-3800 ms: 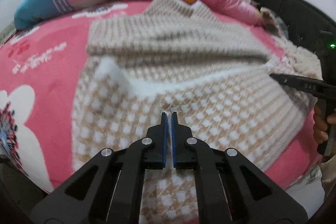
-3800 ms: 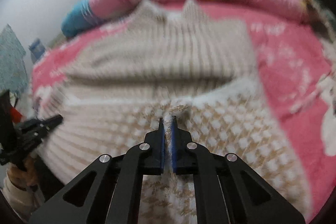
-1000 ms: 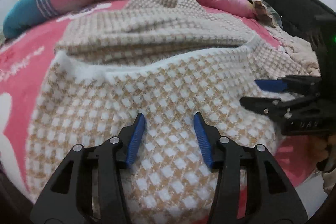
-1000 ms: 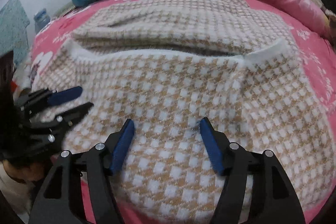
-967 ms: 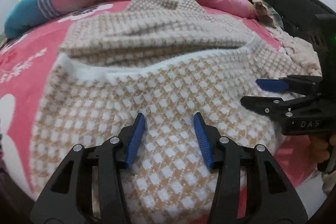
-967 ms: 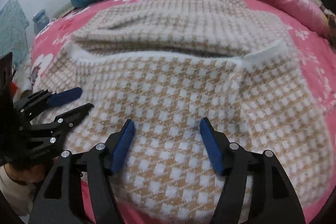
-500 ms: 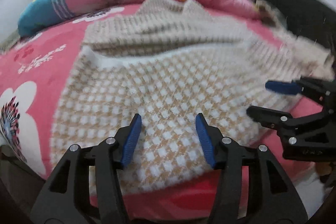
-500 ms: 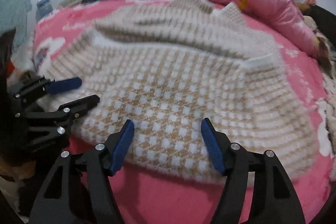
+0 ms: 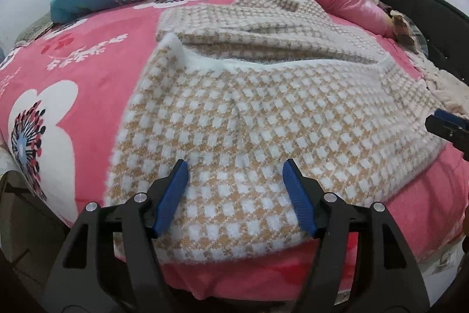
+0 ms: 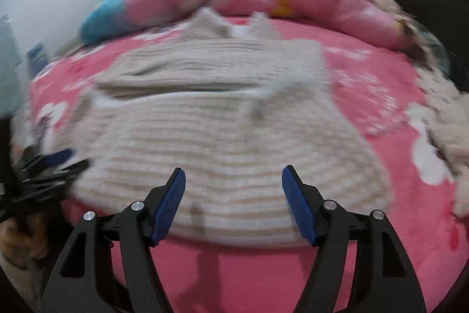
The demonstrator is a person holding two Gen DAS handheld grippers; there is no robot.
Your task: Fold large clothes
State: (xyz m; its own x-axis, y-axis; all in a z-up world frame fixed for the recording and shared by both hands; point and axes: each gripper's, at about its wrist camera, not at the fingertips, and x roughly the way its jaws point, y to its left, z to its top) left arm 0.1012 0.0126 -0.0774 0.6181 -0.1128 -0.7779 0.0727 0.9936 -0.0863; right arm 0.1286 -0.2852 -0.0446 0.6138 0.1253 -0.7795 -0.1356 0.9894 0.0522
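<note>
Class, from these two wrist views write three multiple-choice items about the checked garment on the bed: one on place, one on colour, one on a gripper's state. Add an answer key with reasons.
1. Where does the checked garment lie?
A. on the pink bedspread
B. on the floor
C. on a chair

2. What colour are the pads on the left gripper fingers?
A. red
B. blue
C. green

3. How is the right gripper?
A. shut on the garment
B. shut on nothing
C. open, holding nothing

Key: 1 A, pink bedspread shows around it. 2 B, both pads are blue. 3 C, its fingers stand apart, with no cloth pinched.
</note>
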